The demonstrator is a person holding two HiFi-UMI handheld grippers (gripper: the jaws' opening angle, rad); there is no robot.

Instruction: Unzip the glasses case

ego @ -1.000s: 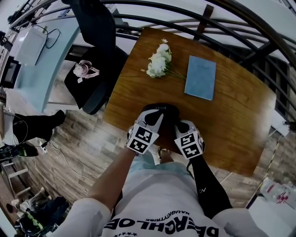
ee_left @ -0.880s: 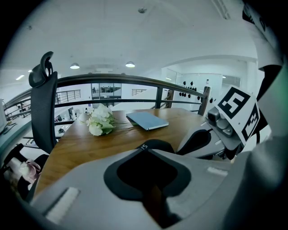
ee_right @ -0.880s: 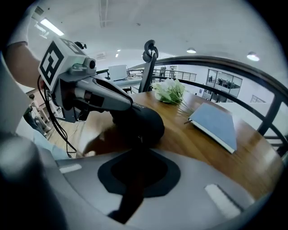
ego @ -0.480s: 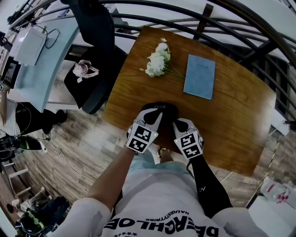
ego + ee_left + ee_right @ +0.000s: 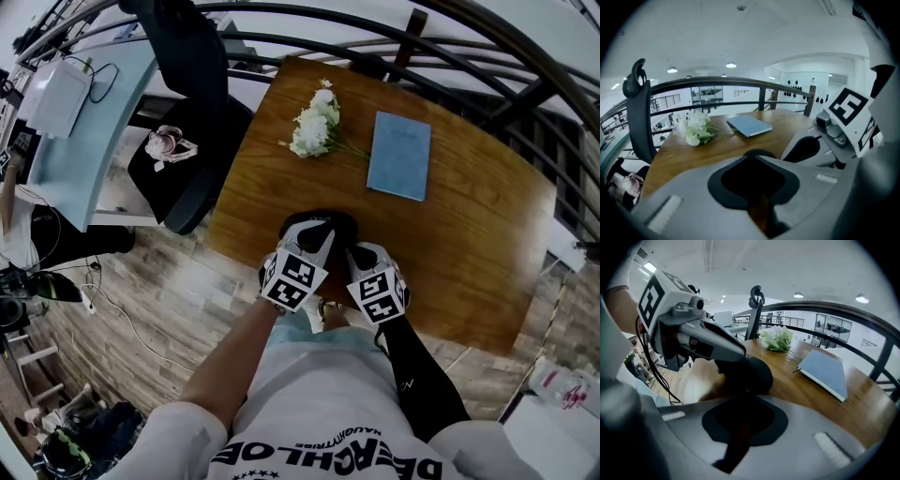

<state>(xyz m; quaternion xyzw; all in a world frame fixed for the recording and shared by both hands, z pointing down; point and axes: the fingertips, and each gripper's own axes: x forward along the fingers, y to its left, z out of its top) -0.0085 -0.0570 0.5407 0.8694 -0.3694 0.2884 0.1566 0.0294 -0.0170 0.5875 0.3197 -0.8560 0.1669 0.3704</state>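
Table (image 5: 469,234): wooden, bearing everything below.
Book (image 5: 400,156): blue, shut, lying flat on the far side.
Left tongs (image 5: 317,232): jaws drawn together, clamped on the case (image 5: 339,225).
Right tongs (image 5: 362,253): jaws closed, tips at the case's near edge; what they pinch is unclear.
Flowers (image 5: 312,127): white bunch, just left of the book.
Case: black, at the table's near edge.

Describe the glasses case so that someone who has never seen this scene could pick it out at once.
Start at the wooden table. At its near edge, where the left tool and right tool point, lies the glasses case. It is the only black, rounded thing there, unlike the flat blue notebook and the white flowers farther back.
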